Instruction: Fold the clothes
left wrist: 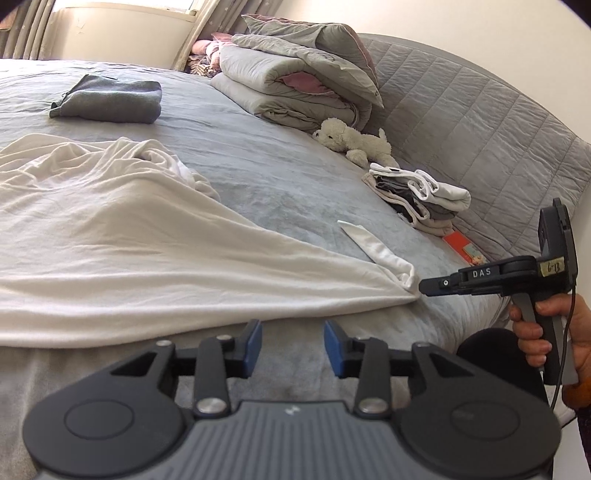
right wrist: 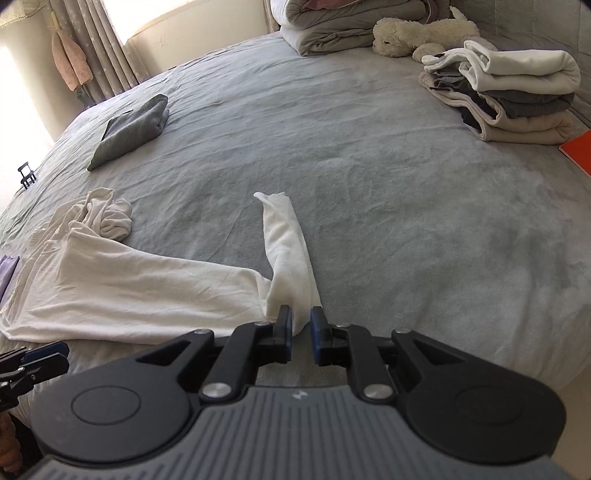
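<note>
A white long-sleeved garment (left wrist: 110,240) (right wrist: 129,280) lies spread on the grey bed (left wrist: 277,173) (right wrist: 369,166). One sleeve (right wrist: 288,251) (left wrist: 373,251) is bent away from the body towards the headboard. My left gripper (left wrist: 293,334) is open just short of the garment's near hem, with nothing between its blue pads. My right gripper (right wrist: 301,323) is at the sleeve's fold. Its jaws stand slightly apart, and a tip of the white cloth lies loose in the gap. In the left wrist view, the right gripper (left wrist: 421,286) points at that corner, with a hand (left wrist: 532,332) holding it.
A folded grey garment (left wrist: 110,99) (right wrist: 129,129) lies further back. A stack of folded clothes (left wrist: 417,195) (right wrist: 509,96), a plush toy (left wrist: 354,142) (right wrist: 417,33), piled bedding (left wrist: 295,74) and an orange book (left wrist: 461,247) sit along the quilted headboard (left wrist: 480,110).
</note>
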Demonstrator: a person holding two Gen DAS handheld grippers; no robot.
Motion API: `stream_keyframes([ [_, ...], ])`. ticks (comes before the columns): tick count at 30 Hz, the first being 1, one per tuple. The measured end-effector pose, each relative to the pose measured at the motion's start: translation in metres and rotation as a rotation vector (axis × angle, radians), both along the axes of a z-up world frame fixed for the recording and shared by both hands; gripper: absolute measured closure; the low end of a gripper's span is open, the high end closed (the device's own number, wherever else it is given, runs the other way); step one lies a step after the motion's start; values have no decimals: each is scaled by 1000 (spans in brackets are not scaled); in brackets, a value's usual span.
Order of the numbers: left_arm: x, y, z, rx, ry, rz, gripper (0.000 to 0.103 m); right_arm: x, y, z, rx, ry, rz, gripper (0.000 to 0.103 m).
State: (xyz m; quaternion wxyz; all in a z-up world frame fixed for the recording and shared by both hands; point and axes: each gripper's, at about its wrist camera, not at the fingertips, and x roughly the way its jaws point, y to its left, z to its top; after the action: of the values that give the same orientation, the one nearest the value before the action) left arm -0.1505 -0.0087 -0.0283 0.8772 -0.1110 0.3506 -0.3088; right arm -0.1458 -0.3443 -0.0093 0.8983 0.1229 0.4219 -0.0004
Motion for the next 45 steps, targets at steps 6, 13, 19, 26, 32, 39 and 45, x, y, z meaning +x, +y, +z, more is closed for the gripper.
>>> stream_keyframes([
  [6,6,4,2,12,-5,31,61,15,9,2,-53,-59,20,54],
  [13,11,0,-1,32,10,43,61,45,25,-10,-109,-53,53,63],
  [19,18,-2,-4,43,22,57,61,51,20,-20,-129,-42,13,97],
  [26,26,-11,-5,74,32,45,61,31,-8,-5,-89,-88,-85,97],
  [32,37,-29,-7,95,34,14,61,6,-33,-4,-57,-56,-143,97],
  [39,51,-44,-1,132,23,-5,61,-11,-60,-4,27,11,-195,97],
  [45,63,-34,5,188,11,65,61,-18,-70,7,-5,-6,-219,88],
])
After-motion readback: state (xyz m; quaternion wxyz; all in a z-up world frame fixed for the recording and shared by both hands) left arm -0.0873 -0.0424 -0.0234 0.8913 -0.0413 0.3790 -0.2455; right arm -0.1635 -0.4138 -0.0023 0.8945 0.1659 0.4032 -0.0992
